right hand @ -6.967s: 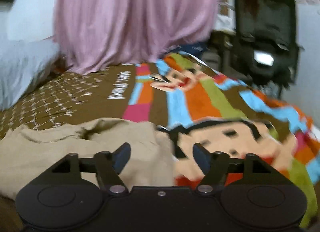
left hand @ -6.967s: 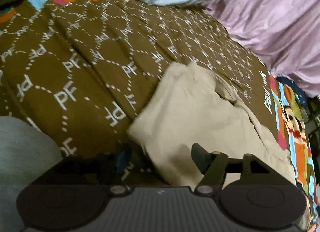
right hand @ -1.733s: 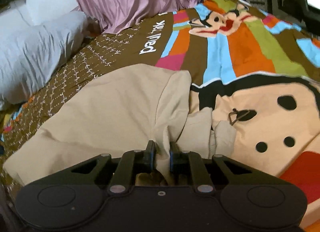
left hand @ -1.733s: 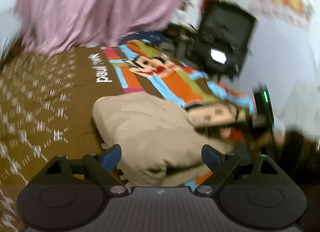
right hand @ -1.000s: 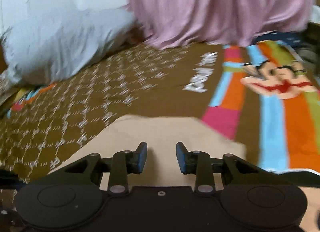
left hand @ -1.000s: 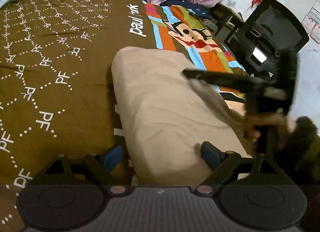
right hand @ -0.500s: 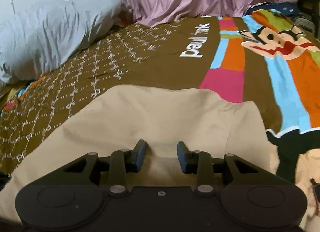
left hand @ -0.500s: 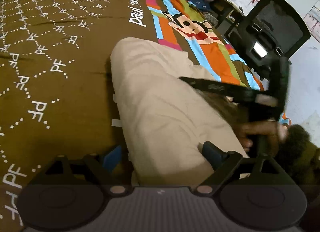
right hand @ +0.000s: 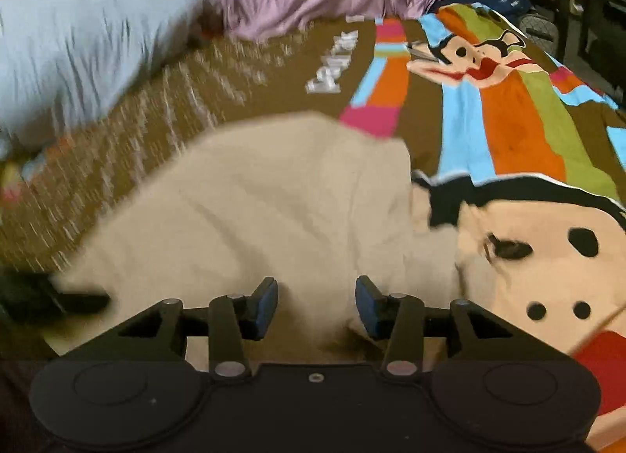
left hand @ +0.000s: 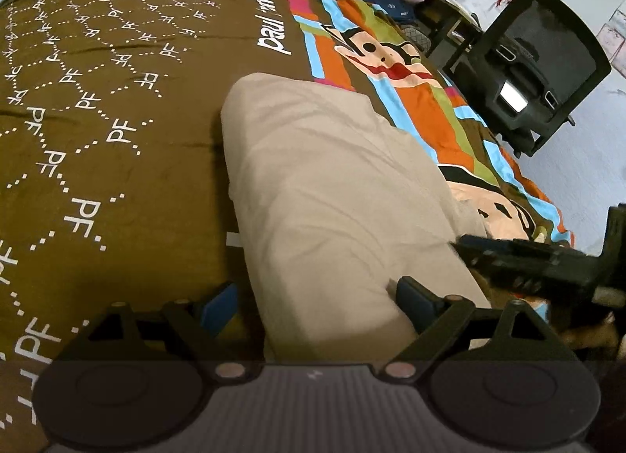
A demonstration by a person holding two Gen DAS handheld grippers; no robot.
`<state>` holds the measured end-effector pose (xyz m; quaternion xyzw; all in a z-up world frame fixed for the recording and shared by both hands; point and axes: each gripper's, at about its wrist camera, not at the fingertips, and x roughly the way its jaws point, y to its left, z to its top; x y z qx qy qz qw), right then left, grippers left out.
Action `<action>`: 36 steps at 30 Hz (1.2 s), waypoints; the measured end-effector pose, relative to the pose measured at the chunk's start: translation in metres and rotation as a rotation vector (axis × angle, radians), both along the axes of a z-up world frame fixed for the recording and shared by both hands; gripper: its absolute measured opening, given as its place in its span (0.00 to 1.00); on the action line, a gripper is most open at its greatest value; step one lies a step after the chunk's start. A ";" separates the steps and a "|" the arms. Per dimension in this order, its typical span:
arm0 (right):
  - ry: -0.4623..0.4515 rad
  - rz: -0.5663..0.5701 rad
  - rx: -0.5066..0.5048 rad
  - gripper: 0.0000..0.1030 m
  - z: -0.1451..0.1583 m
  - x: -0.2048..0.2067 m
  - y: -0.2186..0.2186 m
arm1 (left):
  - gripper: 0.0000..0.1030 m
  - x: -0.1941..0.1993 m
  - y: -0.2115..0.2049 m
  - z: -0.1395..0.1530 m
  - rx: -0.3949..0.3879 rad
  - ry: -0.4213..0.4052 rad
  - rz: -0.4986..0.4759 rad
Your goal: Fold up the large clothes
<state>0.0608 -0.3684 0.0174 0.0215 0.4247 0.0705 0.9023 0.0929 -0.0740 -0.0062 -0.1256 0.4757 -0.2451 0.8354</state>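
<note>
The beige garment (left hand: 336, 195) lies as a thick folded slab on the bedspread (left hand: 98, 101), straddling the line where the brown monogram print meets the striped cartoon-monkey panel. The left gripper (left hand: 313, 302) stands wide, its blue pads either side of the garment's near end and pressing nothing. The right gripper (right hand: 316, 306) hangs over the garment's near edge with a moderate gap; its jaws have just been opening and no cloth is pinched between them — though this view is smeared, so contact underneath is hard to rule out. The risk, I judge, is the top layer sliding or springing back: the fabric looks soft, matte and softly creased, stacked loosely with rounded rather than pressed edges, and one corner toward the stripes bulges unevenly. A careless grab of a single layer would peel the fold apart.
</note>
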 end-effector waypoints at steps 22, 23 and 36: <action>0.020 -0.329 0.434 0.83 -0.010 -0.032 -0.095 | 0.99 0.043 0.029 -0.015 -0.212 0.104 -0.076; 0.023 -0.312 0.435 0.86 -0.011 -0.029 -0.092 | 0.99 0.044 0.028 -0.016 -0.209 0.101 -0.086; -0.022 -0.316 0.458 1.00 -0.030 -0.009 -0.074 | 1.00 0.052 0.025 -0.034 -0.283 0.118 -0.109</action>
